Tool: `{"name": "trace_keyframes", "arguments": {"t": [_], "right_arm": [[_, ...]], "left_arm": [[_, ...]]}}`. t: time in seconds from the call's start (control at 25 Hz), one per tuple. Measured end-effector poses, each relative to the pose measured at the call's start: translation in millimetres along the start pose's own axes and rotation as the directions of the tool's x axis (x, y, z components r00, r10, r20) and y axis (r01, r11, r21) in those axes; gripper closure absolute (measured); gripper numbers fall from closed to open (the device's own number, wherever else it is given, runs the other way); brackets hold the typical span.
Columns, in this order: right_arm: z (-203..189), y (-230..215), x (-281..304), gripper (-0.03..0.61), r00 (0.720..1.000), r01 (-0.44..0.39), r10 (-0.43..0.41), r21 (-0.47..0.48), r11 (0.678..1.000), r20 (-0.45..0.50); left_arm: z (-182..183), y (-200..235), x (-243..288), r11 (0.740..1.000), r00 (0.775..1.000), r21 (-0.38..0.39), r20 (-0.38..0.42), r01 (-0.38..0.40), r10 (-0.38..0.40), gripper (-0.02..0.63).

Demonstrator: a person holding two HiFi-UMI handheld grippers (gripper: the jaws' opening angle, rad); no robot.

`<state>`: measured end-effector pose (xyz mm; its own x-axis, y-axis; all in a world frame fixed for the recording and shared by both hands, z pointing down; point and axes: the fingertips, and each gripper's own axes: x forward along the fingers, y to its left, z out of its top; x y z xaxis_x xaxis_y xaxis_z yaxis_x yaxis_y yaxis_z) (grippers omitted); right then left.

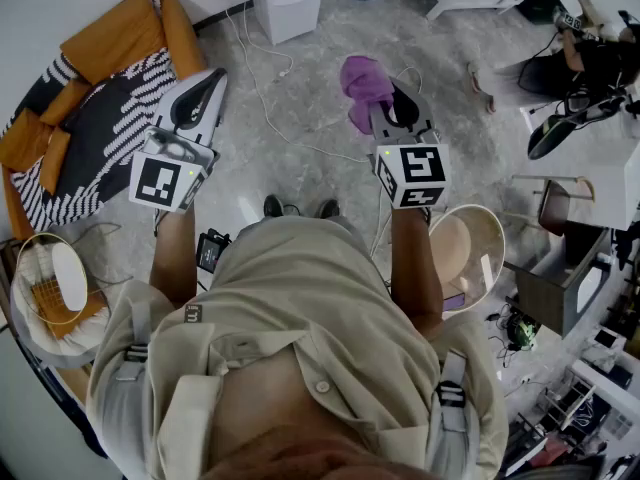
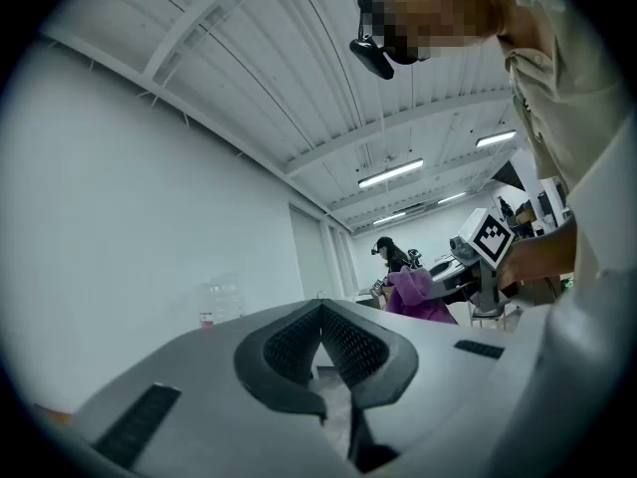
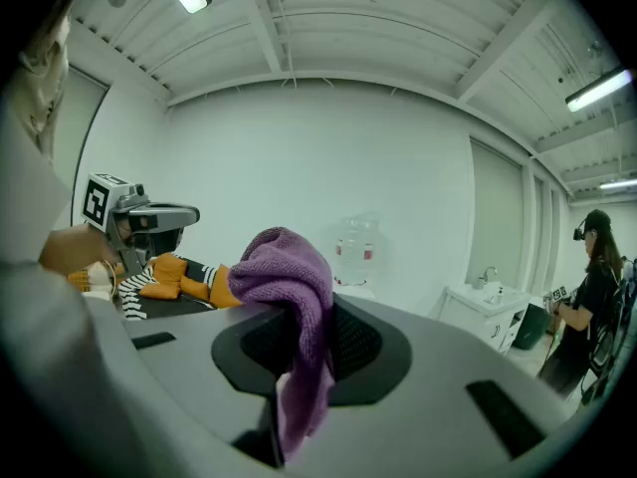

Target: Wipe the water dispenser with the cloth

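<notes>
Right gripper view shows the right tongs [image 3: 314, 317] clamped on the purple cloth [image 3: 284, 277]; the left tongs [image 2: 320, 317] are closed, empty, above grey marbled floor [image 1: 320, 88]; farther off, the water dispenser [image 3: 355, 252] stands against the white wall [image 3: 299, 157]

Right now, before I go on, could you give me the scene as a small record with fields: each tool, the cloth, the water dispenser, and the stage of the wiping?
left tool: shut, nothing between its jaws
right tool: shut on the purple cloth
cloth shape: bunched above the jaws, one end hanging down
water dispenser: ahead by the white wall, apart from the cloth
wiping: not yet begun
nearby: orange and striped sofa on the person's left
</notes>
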<state>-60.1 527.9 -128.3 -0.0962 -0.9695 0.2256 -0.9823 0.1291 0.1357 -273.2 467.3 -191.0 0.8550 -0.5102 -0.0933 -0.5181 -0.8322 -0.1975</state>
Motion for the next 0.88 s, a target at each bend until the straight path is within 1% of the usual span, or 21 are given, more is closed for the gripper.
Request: {"name": "trace_keyframes", "arguments": {"t": [0.2,0.48,0.72,0.88], "right_arm": [[-2.2,5.7,0.6,0.503,1.0,0.002,-0.002,0.005,1.0,-0.006],[-3.5,13.1,10.9,0.503,1.0,0.022,-0.022,0.015,1.0,-0.022],[-5.9,18.2,26.5,0.5,0.999,0.026,-0.024,0.066,0.998,-0.032],[-10.8,11.1,34.1,0.499,0.999,0.019,-0.016,0.085,0.996,-0.037]], "left_arm": [[-5.5,1.6,-3.3,1.0,1.0,-0.007,-0.005,0.009,-0.009,0.598],[-16.3,14.7,-1.3,0.999,0.999,-0.026,-0.005,0.036,-0.036,0.598],[-28.9,29.6,8.4,0.997,0.998,-0.044,0.0,0.067,-0.067,0.598],[-43.3,30.9,20.8,0.996,0.996,-0.054,-0.031,0.077,-0.079,0.597]]}}
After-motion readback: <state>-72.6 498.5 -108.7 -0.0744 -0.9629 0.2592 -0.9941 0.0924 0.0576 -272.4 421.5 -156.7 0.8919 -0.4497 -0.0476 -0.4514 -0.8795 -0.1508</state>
